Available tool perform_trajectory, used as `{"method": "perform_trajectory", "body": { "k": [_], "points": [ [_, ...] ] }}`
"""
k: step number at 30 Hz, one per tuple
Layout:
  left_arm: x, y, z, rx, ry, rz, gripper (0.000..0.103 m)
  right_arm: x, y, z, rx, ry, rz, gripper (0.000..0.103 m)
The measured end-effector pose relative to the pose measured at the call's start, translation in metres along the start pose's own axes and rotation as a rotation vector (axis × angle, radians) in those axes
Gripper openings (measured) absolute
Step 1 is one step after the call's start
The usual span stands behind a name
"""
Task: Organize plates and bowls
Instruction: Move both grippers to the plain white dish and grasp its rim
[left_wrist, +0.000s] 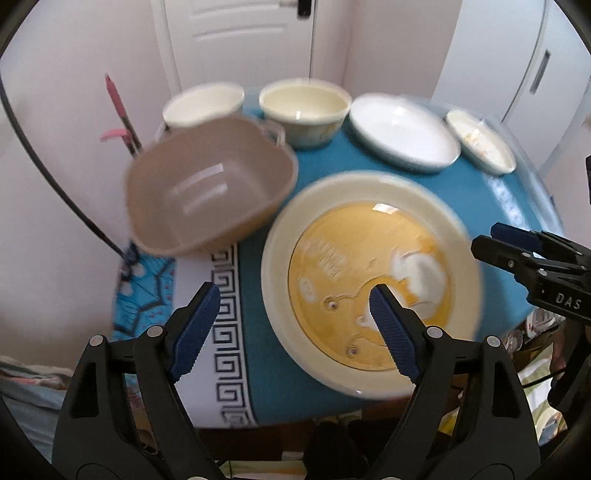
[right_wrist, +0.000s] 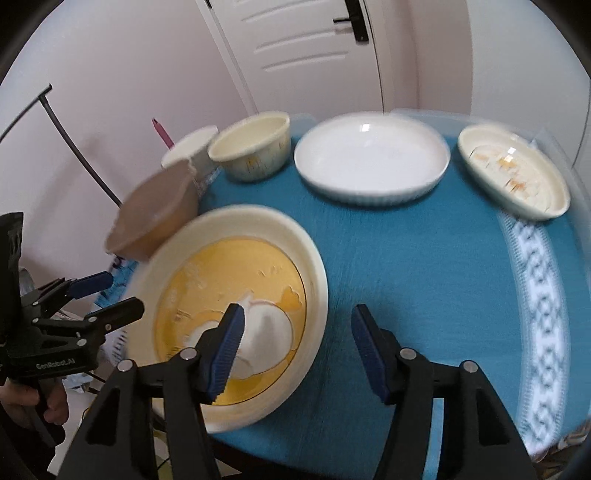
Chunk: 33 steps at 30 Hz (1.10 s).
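Pale walls and a white panelled door are standing behind a small table (right_wrist: 424, 266) covered in a teal cloth with a key-pattern border. Sitting at the near edge is a large cream plate with a yellow cartoon centre (left_wrist: 369, 284), and both tools are hovering over it. The left hand-held gripper (left_wrist: 291, 325) is standing wide apart with nothing between its pads: its right pad is hanging over the plate's yellow middle, its left pad over the cloth to the plate's left. The right hand-held gripper (right_wrist: 299, 349) is standing about half open, also empty, straddling the plate's right rim.

Along the far edge, left to right, are sitting a white bowl (left_wrist: 203, 103), a cream bowl (left_wrist: 304, 107), a white deep plate (right_wrist: 373, 155) and a small cream patterned plate (right_wrist: 517, 173). A beige plastic tub (left_wrist: 210, 184) is resting at far left.

The white deep plate is lying straight ahead of the right tool, so that hand looks better placed for it.
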<state>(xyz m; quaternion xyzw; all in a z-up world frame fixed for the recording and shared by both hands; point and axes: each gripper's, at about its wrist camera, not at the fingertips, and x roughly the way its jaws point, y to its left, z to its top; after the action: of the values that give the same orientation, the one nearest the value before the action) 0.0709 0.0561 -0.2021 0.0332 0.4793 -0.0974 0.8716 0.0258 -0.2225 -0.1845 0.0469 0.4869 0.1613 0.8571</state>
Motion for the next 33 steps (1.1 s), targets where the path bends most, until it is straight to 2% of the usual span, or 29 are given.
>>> {"method": "perform_trajectory", "body": {
  "k": [3, 4, 5, 6, 9, 13, 17, 20, 25, 30, 32, 33],
  "points": [
    [-0.039, -0.007, 0.017, 0.011, -0.078, -0.011, 0.082, -0.036, 0.008, 0.015, -0.014, -0.049, -0.029, 0.057],
    [-0.05, -0.01, 0.025, 0.01, -0.109, -0.013, 0.087, -0.045, 0.008, 0.02, -0.017, -0.065, -0.035, 0.071],
    [-0.062, -0.013, 0.033, 0.008, -0.144, -0.008, 0.099, -0.058, 0.009, 0.027, -0.019, -0.088, -0.042, 0.097],
    [-0.071, -0.016, 0.041, 0.007, -0.179, 0.0, 0.103, -0.068, 0.009, 0.032, -0.017, -0.11, -0.047, 0.103],
    [-0.088, -0.026, 0.061, 0.02, -0.266, -0.028, 0.103, -0.096, 0.004, 0.047, -0.001, -0.195, -0.053, 0.103],
    [-0.086, -0.037, 0.093, 0.015, -0.267, -0.056, 0.103, -0.115, -0.006, 0.07, -0.045, -0.214, -0.134, 0.103],
    [-0.079, -0.041, 0.114, -0.034, -0.267, -0.099, 0.103, -0.12, -0.018, 0.09, -0.091, -0.192, -0.166, 0.103],
    [-0.066, -0.049, 0.125, -0.049, -0.245, -0.072, 0.103, -0.116, -0.034, 0.107, -0.109, -0.185, -0.181, 0.103],
    [-0.033, -0.06, 0.139, -0.12, -0.166, -0.061, 0.103, -0.09, -0.075, 0.138, -0.128, -0.11, -0.079, 0.103],
    [0.017, -0.075, 0.145, -0.211, -0.071, -0.047, 0.103, -0.052, -0.112, 0.168, -0.175, -0.03, 0.002, 0.101],
    [0.042, -0.078, 0.147, -0.25, -0.024, -0.018, 0.097, -0.03, -0.128, 0.181, -0.198, 0.022, 0.053, 0.086],
    [0.055, -0.079, 0.147, -0.276, 0.001, -0.019, 0.094, -0.021, -0.133, 0.183, -0.207, 0.043, 0.073, 0.083]
  ]
}}
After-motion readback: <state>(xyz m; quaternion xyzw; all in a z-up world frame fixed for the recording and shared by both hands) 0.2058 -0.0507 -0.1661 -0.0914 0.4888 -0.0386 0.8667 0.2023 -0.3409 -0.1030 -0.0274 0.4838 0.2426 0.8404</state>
